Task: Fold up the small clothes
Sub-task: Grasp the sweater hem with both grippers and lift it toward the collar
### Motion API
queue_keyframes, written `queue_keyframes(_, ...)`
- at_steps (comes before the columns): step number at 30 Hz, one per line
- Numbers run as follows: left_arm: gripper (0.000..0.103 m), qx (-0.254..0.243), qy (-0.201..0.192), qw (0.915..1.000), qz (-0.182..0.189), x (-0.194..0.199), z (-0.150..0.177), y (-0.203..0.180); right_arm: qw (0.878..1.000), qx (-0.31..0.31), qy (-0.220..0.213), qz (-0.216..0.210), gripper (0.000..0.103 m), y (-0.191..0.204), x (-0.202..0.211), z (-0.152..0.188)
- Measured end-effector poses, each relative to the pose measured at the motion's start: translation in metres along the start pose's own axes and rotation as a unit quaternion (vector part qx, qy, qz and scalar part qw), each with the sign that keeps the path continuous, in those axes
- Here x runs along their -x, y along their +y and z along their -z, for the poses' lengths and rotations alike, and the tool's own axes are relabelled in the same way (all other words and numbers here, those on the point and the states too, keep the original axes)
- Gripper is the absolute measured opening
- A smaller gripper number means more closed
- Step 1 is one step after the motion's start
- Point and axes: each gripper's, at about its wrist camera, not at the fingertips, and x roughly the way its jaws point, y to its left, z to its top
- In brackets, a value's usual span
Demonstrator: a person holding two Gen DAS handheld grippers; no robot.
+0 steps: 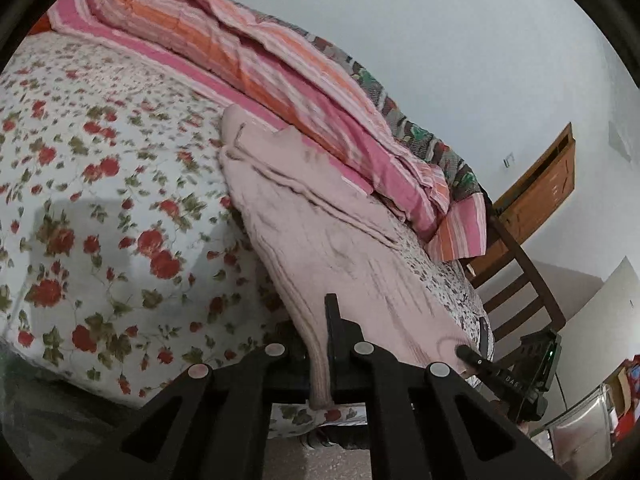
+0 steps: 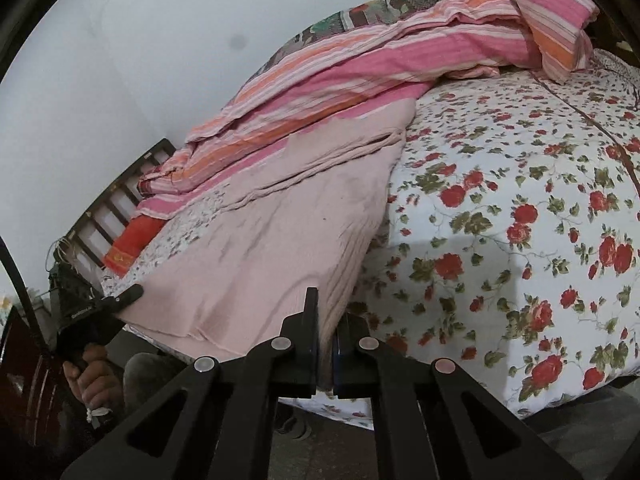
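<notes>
A pale pink knit garment (image 1: 340,240) lies spread on the bed (image 1: 100,200), its far end reaching up to a heap of striped bedding (image 1: 280,80) along the wall, its near hem hanging at the bed's edge. Each gripper pinches one near corner of that hem. The left gripper (image 1: 320,360) has its jaws closed on the ribbed edge, which shows as a narrow band pressed between the fingers. The right gripper (image 2: 326,344) is likewise clamped on the cloth, the knit folded thin in the slit between its jaws. In the right wrist view the other tool shows at the far corner, a hand (image 2: 94,380) below it on the handle.

The step in hand looks like the start of a fold: both near corners are seized, and the cloth near them is lifted a little off the floral sheet, with shadow beneath its edge. The rest of the garment rests flat, creased across the middle.

The next move likely calls for both grippers to rise together and carry the hem forward over the body toward the far end, level with each other so the fold comes out square. The grip must hold through the carry; knit is soft and may sag between the two corners or drag the lower layer along.
</notes>
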Motion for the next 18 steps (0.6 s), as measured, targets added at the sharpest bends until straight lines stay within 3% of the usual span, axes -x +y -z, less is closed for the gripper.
queue_keyframes(10,0.006,-0.026,-0.034,0.999,-0.009,-0.004,-0.048,-0.024,0.997,-0.001,-0.054,-0.048,0.005,0.018,0.013,-0.049)
queue_keyframes(18,0.006,-0.07,-0.049,0.9916,-0.097,-0.047,-0.112,-0.049,0.994,-0.014,-0.1,-0.049,0.005,0.022,-0.012,-0.118)
